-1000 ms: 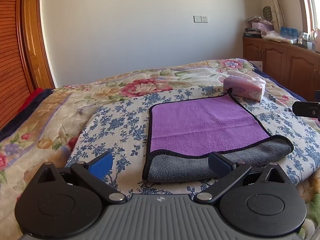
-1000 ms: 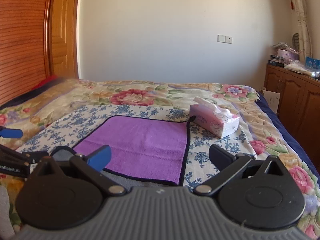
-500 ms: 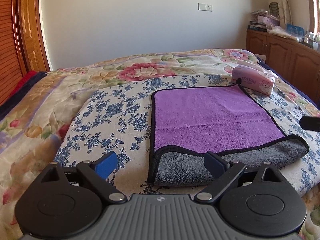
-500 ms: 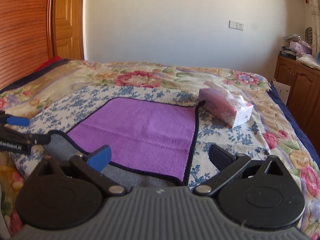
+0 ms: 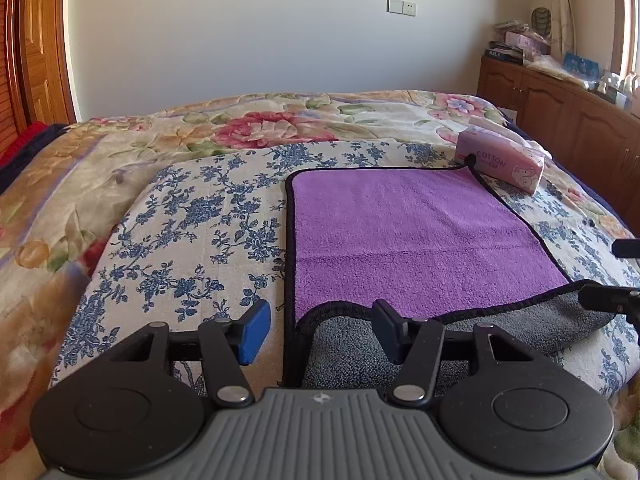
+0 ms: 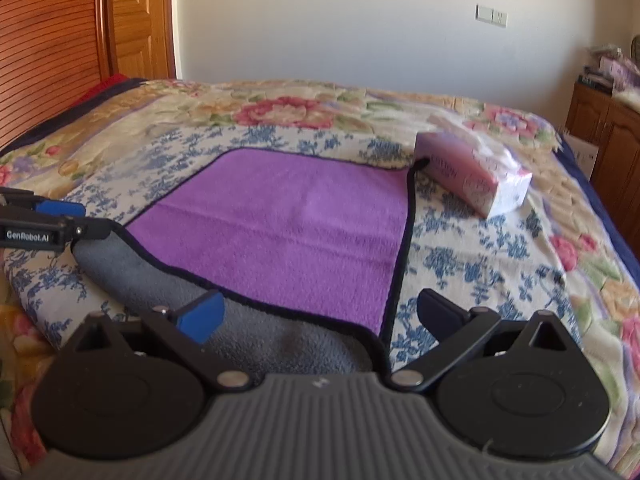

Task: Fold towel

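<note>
Left wrist view: the left gripper [image 5: 320,330] is spread astride the near left corner of the towel [image 5: 416,236]; the right gripper [image 6: 320,314], also spread, straddles the near right corner. Towel lies flat on the bed [image 5: 180,216], running away toward the tissue box [image 5: 504,162].

Purple towel [image 5: 416,236], grey underside, black trim; blue-flowered cream cloth [image 5: 192,240] under the fingers; pink tissue box [image 5: 502,162] ahead.

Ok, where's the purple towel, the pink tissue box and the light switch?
purple towel [image 5: 408,232], left wrist view, middle of purple side.
tissue box [image 5: 500,164], left wrist view, printed side.
light switch [image 5: 401,7], left wrist view, wall plate.
</note>
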A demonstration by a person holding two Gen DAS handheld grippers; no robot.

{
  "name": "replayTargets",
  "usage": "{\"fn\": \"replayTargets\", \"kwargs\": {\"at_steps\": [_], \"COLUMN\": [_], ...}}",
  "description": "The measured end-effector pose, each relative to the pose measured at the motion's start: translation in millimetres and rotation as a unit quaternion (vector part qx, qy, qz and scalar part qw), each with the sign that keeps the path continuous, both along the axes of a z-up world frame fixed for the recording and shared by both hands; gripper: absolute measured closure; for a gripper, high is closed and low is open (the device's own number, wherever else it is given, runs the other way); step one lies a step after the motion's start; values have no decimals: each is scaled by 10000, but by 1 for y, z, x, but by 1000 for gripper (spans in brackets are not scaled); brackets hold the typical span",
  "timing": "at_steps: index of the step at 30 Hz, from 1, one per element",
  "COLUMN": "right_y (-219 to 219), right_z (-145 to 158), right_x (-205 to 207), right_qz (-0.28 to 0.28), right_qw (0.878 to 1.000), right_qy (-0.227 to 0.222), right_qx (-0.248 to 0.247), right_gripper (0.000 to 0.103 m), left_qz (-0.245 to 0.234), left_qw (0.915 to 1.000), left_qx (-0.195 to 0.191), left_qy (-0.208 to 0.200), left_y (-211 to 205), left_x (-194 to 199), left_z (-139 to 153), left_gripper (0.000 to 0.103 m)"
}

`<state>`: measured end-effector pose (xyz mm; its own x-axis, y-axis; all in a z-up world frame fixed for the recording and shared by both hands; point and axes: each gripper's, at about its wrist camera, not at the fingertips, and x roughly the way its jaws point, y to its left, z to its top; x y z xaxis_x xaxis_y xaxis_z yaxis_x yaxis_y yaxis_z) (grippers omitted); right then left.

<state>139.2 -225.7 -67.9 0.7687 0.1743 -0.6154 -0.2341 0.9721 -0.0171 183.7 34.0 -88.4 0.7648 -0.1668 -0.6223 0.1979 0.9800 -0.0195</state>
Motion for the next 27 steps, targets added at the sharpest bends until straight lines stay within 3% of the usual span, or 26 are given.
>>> {"fn": "replayTargets", "kwargs": {"at_steps": [1,3,14,20,27], "right_y": [-1,-1,-10,-17,-25], "right_z": [-2,-5,-17,-15,-13], "right_x": [2,4,12,14,16], "right_qz": [2,-6,-72,-134,-240], "right_qw": [10000,9998,9961,9945,9934], "right_qy": [73,203,850,971,1071], "right_qx": [26,44,225,366,341], "right_gripper": [11,15,21,38,56], "left_qz": [-12,-27,-125,-157,-204], "left_qw": [10000,9999,9987,9985,9985], "left_qx": [-29,-78,-251,-279,-212], "left_qy": [34,97,416,438,469], "left_y": [1,2,4,4,1], "left_x": [2,6,11,10,8], "left_z": [-1,-3,-13,-13,-13], "left_gripper": [46,47,63,69,85]}}
